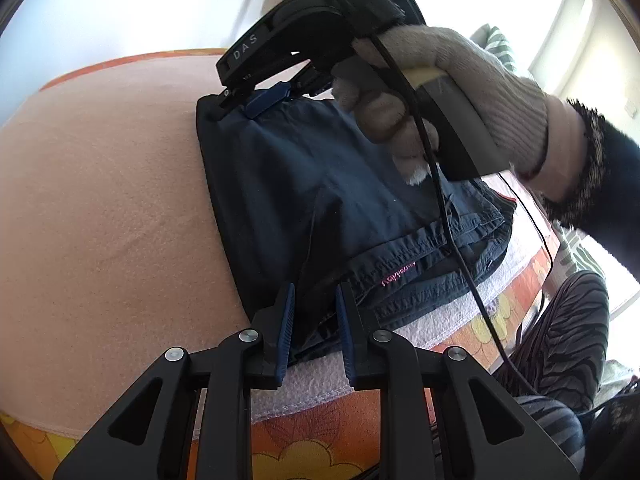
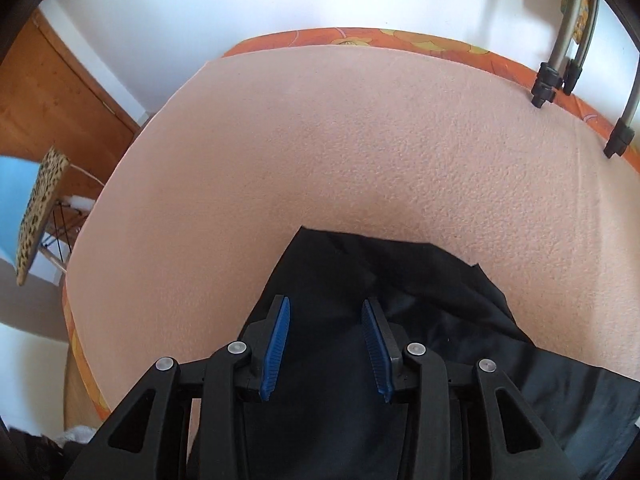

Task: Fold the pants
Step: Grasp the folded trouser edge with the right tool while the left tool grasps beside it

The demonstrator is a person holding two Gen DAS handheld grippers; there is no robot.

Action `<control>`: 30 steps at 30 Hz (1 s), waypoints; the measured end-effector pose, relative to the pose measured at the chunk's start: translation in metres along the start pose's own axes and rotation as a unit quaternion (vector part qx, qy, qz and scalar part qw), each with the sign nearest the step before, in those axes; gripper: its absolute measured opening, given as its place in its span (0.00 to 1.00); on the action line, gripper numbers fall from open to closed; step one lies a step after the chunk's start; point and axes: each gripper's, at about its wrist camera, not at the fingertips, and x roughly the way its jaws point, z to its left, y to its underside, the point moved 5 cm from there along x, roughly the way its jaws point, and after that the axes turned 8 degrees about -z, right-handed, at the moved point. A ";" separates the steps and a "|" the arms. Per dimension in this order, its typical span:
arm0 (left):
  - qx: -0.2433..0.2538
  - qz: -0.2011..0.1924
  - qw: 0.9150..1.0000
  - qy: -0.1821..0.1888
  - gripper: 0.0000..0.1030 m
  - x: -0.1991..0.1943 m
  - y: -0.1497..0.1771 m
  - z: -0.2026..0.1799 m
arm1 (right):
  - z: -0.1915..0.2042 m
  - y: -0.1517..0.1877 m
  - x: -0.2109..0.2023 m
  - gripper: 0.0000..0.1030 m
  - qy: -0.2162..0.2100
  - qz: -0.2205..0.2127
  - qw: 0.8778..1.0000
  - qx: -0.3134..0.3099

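Note:
The dark navy pants lie folded in a compact stack on the pink blanket, with a pink-lettered hem facing me. My left gripper sits at the near edge of the stack, its blue pads close together with dark fabric filling the gap. A gloved hand holds my right gripper at the far corner of the pants, its tips down on the cloth. In the right wrist view the right gripper stands open above the pants, with nothing pinched between its pads.
An orange floral cover shows under the blanket. Metal legs with black feet rest on the far right corner. A chair with a leopard cushion stands off the left edge. A black cable crosses the pants; striped trousers are at right.

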 end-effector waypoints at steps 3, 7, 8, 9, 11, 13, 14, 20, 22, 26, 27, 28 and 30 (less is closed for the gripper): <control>-0.019 -0.007 1.000 0.009 0.19 -0.007 -0.001 0.003 | 0.007 -0.005 -0.002 0.40 0.014 0.018 1.000 -0.002; -0.063 -0.021 0.998 0.019 0.25 -0.017 -0.002 0.015 | 0.025 -0.013 -0.008 0.47 0.011 0.037 0.999 0.000; -0.072 -0.023 0.997 0.020 0.25 -0.018 -0.003 0.018 | 0.030 -0.014 -0.008 0.47 0.020 0.044 0.999 -0.006; -0.079 -0.025 0.996 0.018 0.25 -0.019 -0.004 0.022 | 0.035 -0.014 -0.005 0.48 0.032 0.052 0.998 -0.016; -0.091 -0.026 0.995 0.017 0.25 -0.020 -0.004 0.027 | 0.043 -0.013 0.002 0.48 0.049 0.070 0.996 -0.029; -0.103 -0.029 0.994 0.019 0.28 -0.020 -0.004 0.030 | 0.049 -0.012 0.013 0.48 0.065 0.091 0.993 -0.037; -0.108 -0.029 0.993 0.020 0.30 -0.020 -0.004 0.033 | 0.052 -0.011 0.018 0.48 0.071 0.099 0.992 -0.043; -0.139 -0.027 0.990 0.023 0.36 -0.012 -0.006 0.041 | 0.062 -0.011 0.032 0.53 0.112 0.114 0.984 -0.080; -0.145 -0.027 0.989 0.025 0.38 -0.010 -0.008 0.043 | 0.061 -0.009 0.034 0.50 0.118 0.117 0.983 -0.083; -0.152 -0.026 0.988 0.024 0.42 -0.005 -0.014 0.046 | 0.057 -0.003 0.037 0.36 0.122 0.113 0.983 -0.079; -0.154 -0.025 0.987 0.024 0.42 -0.003 -0.016 0.046 | 0.056 -0.003 0.036 0.31 0.118 0.114 0.983 -0.077; -0.156 -0.022 0.987 0.025 0.42 -0.001 -0.016 0.046 | 0.055 -0.002 0.035 0.28 0.113 0.114 0.984 -0.075; -0.155 -0.017 0.987 0.024 0.45 0.000 -0.017 0.049 | 0.052 -0.004 0.030 0.10 0.095 0.113 0.987 -0.058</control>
